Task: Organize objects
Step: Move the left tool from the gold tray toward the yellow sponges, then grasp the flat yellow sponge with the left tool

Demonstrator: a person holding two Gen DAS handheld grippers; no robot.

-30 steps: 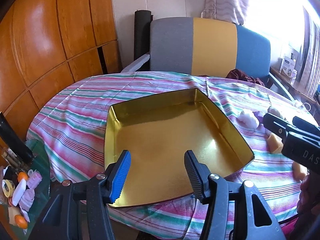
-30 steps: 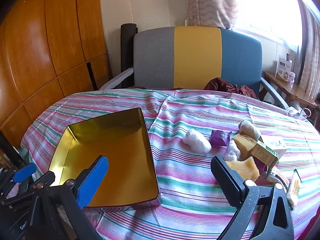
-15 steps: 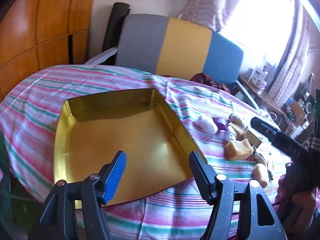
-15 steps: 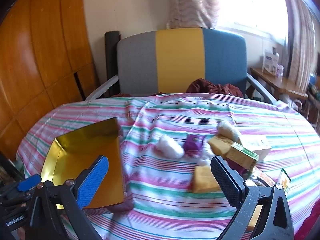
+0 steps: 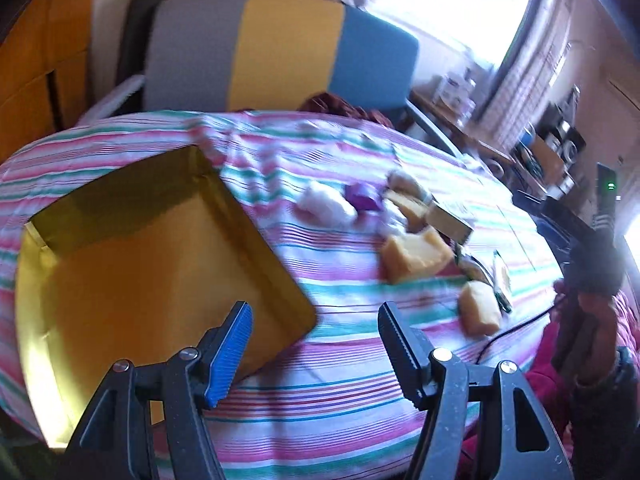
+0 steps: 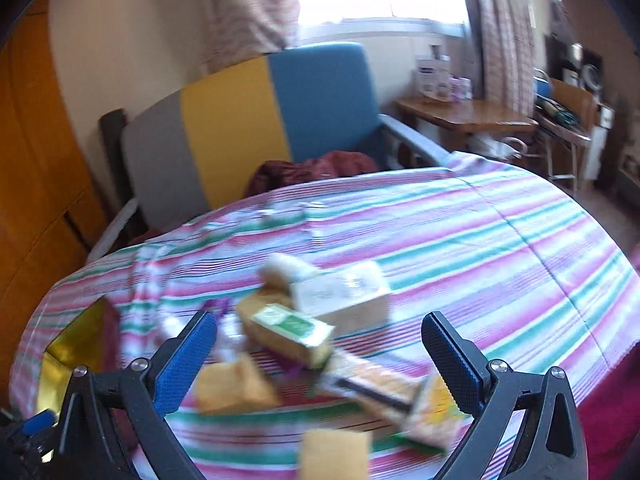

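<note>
A gold tray (image 5: 140,260) lies empty on the striped tablecloth (image 5: 340,384), at the left. My left gripper (image 5: 314,320) hovers open over the tray's near right corner, nothing between its fingers. To the right lies a loose pile: a white fluffy ball (image 5: 324,204), a purple packet (image 5: 362,198), a yellow sponge (image 5: 416,254) and a smaller sponge (image 5: 480,308). My right gripper (image 6: 318,328) hangs open above that pile, over a green-labelled box (image 6: 292,328), a white carton (image 6: 344,292), a sponge (image 6: 232,388) and a flat packet (image 6: 372,388). It grips nothing.
A grey, yellow and blue chair (image 5: 280,48) stands behind the table with a dark red cloth (image 6: 316,168) on its seat. A wooden side table (image 6: 460,116) with boxes is at the far right. A hand (image 5: 592,312) holds the right gripper's handle.
Both views swung right, so the tray slid left and the pile came nearer. The left jaws spread wider. The right gripper moved from beside the tray to above the pile.
</note>
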